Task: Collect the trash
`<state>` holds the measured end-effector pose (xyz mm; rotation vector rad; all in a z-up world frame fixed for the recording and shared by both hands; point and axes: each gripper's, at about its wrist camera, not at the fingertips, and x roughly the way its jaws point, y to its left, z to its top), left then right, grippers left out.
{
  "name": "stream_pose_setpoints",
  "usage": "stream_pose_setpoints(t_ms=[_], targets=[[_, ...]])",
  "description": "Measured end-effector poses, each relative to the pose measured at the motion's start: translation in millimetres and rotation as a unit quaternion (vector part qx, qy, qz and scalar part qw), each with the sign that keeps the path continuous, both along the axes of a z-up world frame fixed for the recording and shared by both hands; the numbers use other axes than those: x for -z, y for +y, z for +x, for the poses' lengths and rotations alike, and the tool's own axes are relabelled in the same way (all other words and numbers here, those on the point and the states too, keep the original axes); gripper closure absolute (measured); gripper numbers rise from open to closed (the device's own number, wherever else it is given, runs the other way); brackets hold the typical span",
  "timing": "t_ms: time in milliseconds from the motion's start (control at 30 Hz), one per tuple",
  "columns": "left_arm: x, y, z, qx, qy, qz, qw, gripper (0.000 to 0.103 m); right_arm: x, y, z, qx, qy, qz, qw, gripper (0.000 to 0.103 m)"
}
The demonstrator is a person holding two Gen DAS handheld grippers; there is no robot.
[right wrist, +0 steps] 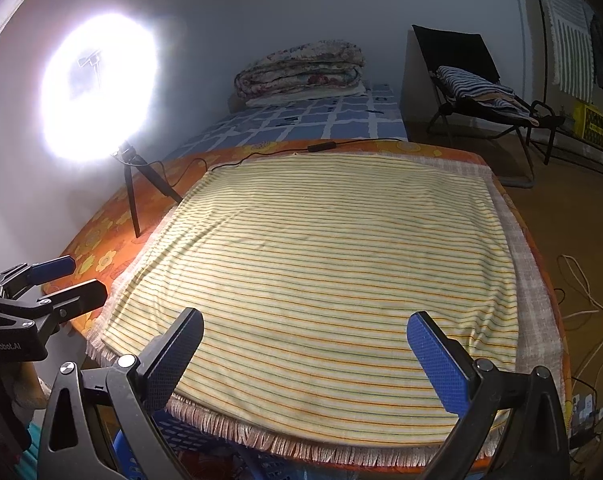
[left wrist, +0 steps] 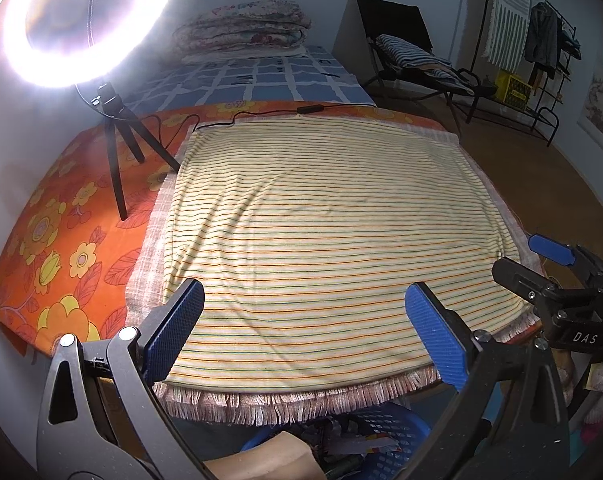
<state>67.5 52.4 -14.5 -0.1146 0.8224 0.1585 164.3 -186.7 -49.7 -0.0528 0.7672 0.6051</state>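
The left hand-held gripper hangs with its jaws wide and empty over the near fringe of a striped cloth, and the right hand-held gripper, equally wide and empty, does the same in its own view. White lettering reading "DAS" shows on the black body of the right tool at the lower right of the left wrist frame; "GenRobot.AI" is legible on the left tool at the lower left of the right wrist frame.

The trash, crumpled paper scraps, lies in a blue plastic basket at the bottom of the left frame, below the fringed edge.

The cloth lies bare across the middle of both frames, its right edge dropping to brown floor. An orange floral sheet borders it at the left. There a lit ring light stands on a black tripod, its cable trailing along the cloth's far edge. Beyond, at upper centre, folded quilts rest on a blue checked bed; a black folding chair and a clothes rack fill the upper right.
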Motion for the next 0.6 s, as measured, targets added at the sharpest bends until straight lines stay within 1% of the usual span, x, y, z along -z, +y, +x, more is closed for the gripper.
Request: stream_pose_setpoints(t_ms=[600], targets=[[5.4,-1.7,1.9,0.001,0.004,-0.004,1.0,0.001,2.7,-1.4,0.3,0.001,0.001,-0.004,1.0,0.0]])
